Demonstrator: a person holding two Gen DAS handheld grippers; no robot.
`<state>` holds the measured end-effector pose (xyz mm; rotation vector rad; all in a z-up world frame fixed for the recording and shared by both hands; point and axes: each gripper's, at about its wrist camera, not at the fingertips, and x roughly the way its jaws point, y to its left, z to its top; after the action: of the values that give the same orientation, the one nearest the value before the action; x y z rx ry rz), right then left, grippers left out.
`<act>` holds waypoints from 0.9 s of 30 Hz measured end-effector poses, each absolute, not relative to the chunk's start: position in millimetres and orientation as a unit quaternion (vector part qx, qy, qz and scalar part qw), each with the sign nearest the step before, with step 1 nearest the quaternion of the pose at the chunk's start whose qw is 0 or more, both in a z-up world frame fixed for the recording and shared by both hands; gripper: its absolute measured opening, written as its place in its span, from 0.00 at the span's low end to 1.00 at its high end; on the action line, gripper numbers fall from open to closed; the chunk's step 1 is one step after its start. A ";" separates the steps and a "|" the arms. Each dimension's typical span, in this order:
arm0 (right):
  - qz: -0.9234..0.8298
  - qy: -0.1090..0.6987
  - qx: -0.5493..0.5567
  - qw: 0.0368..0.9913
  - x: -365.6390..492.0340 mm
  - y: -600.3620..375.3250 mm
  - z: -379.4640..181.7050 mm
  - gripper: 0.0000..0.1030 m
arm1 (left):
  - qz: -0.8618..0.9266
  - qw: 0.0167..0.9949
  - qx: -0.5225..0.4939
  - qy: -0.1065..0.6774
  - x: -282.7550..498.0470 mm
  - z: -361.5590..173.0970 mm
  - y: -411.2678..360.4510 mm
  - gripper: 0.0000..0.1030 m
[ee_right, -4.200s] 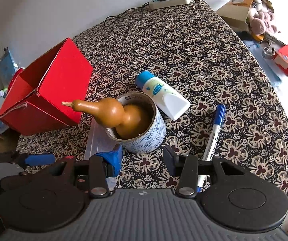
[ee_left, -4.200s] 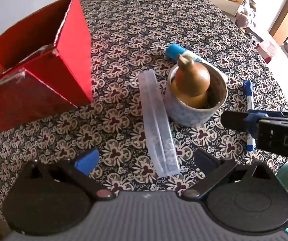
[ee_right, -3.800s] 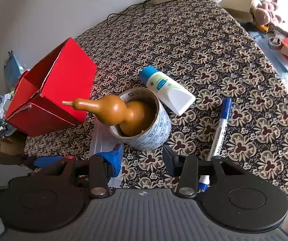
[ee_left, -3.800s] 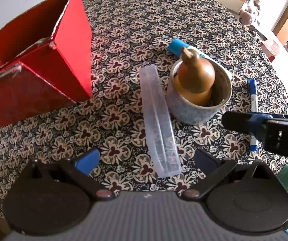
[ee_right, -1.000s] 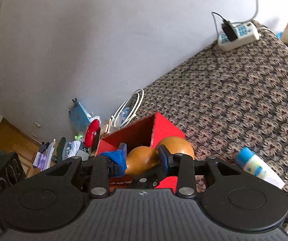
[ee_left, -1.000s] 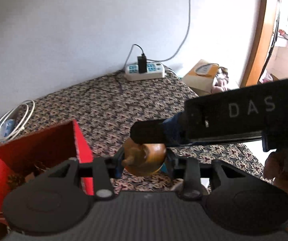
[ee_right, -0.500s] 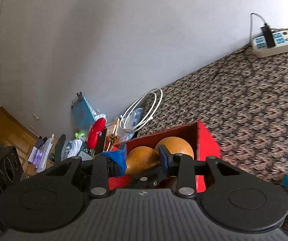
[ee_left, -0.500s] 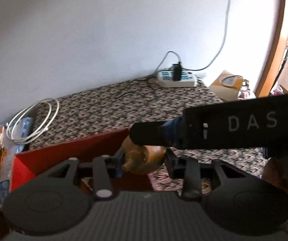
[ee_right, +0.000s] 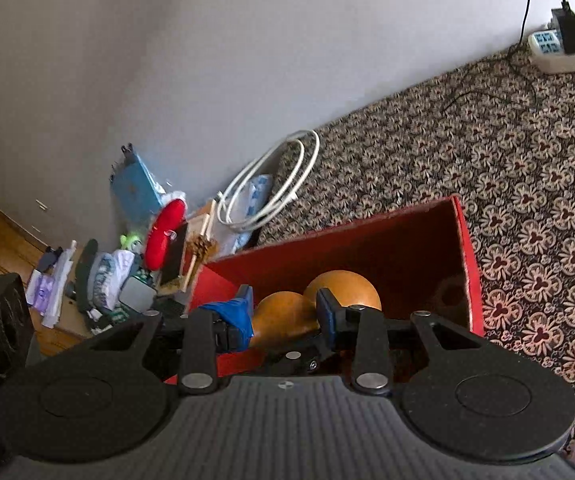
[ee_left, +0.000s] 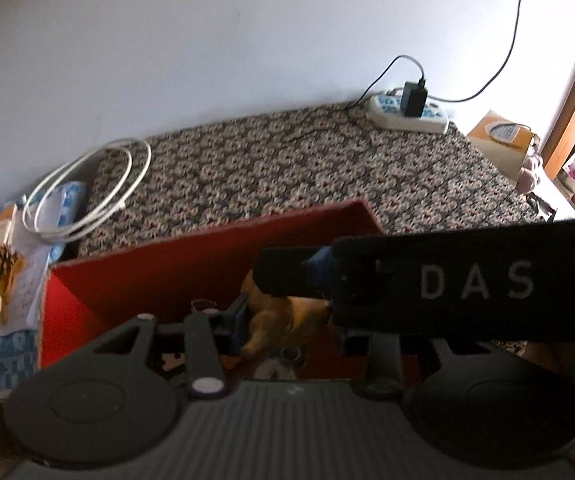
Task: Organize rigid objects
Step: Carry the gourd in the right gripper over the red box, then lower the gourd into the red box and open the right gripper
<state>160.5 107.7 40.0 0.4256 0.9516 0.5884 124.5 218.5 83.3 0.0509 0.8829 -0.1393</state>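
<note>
A brown gourd (ee_right: pixel 307 304) hangs over the open red cardboard box (ee_right: pixel 387 240), held by both grippers. My right gripper (ee_right: pixel 285 312) is shut on the gourd's narrow waist, with the larger bulb beyond the fingers. My left gripper (ee_left: pixel 291 320) is shut on the gourd (ee_left: pixel 275 320) too, near its stem end, just inside the red box (ee_left: pixel 167 276). The right gripper's black body crosses the left wrist view and hides most of the gourd there.
The box stands on a floral-patterned table (ee_right: pixel 527 160). A white power strip (ee_left: pixel 407 114) with a black plug lies at the far edge. A coiled white cable (ee_right: pixel 267 188) lies behind the box. Clutter (ee_right: pixel 127 260) fills a lower surface to the left.
Both grippers closed on the gourd, lifted it out of the tape roll and carried it left. In the last half second it came lower into the red box.
</note>
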 end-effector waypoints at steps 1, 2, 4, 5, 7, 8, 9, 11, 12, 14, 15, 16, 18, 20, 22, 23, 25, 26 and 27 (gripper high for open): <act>0.275 0.452 0.199 0.825 161.5 109.7 37.1 0.18 | -0.068 0.900 0.022 0.431 125.9 79.9 221.4 0.37; 0.272 0.455 0.197 0.824 162.3 111.1 34.7 0.18 | -0.069 0.898 0.020 0.434 127.0 76.8 223.5 0.37; 0.269 0.464 0.192 0.822 164.8 115.4 29.9 0.18 | -0.071 0.894 0.017 0.443 129.6 70.8 226.5 0.37; 0.266 0.469 0.189 0.821 165.9 117.1 27.7 0.18 | -0.072 0.891 0.016 0.448 131.3 68.0 227.0 0.37; 0.261 0.481 0.183 0.817 167.8 120.8 22.8 0.18 | -0.075 0.885 0.013 0.460 134.5 62.0 229.0 0.37; 0.259 0.487 0.181 0.814 168.5 122.7 20.5 0.18 | -0.075 0.882 0.015 0.466 135.9 58.9 230.1 0.37; 0.258 0.495 0.178 0.811 169.6 125.3 17.9 0.18 | -0.074 0.879 0.018 0.470 137.1 56.5 230.3 0.37; 0.253 0.505 0.167 0.808 171.3 131.1 14.2 0.18 | -0.075 0.872 0.019 0.483 140.9 51.0 232.1 0.37; 0.252 0.509 0.163 0.807 172.7 132.8 12.4 0.18 | -0.077 0.869 0.017 0.488 142.7 48.2 233.7 0.37; 0.250 0.515 0.159 0.804 175.8 135.7 8.4 0.18 | -0.080 0.864 0.015 0.497 146.7 43.5 237.3 0.37; 0.251 0.517 0.159 0.803 177.9 137.0 6.5 0.18 | -0.081 0.862 0.013 0.501 148.7 41.4 239.6 0.37; 0.252 0.517 0.160 0.802 179.6 138.1 4.8 0.18 | -0.081 0.861 0.012 0.503 150.7 39.6 241.9 0.37; 0.256 0.516 0.166 0.800 184.3 139.7 1.1 0.18 | -0.079 0.861 0.012 0.503 153.8 37.4 245.9 0.37; 0.261 0.512 0.168 0.801 188.9 141.8 -2.2 0.18 | -0.075 0.862 0.009 0.501 157.7 35.8 247.7 0.37; 0.270 0.505 0.166 0.803 192.7 144.1 -5.0 0.18 | -0.069 0.863 0.006 0.500 163.2 34.1 251.8 0.37; 0.274 0.501 0.165 0.804 195.2 145.2 -6.6 0.18 | -0.065 0.864 0.007 0.499 165.7 33.3 253.4 0.37; 0.281 0.497 0.163 0.805 199.5 148.3 -10.7 0.18 | -0.057 0.865 0.009 0.499 171.5 30.9 256.5 0.37; 0.284 0.496 0.163 0.804 201.9 150.6 -12.7 0.18 | -0.052 0.865 0.010 0.500 174.1 29.4 257.7 0.38; 0.287 0.493 0.163 0.805 203.9 152.0 -14.3 0.18 | -0.047 0.864 0.012 0.501 176.7 27.9 259.1 0.38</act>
<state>203.9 152.0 -14.3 0.3500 1.0548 0.6147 176.7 259.1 27.9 0.0260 1.0495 -0.0994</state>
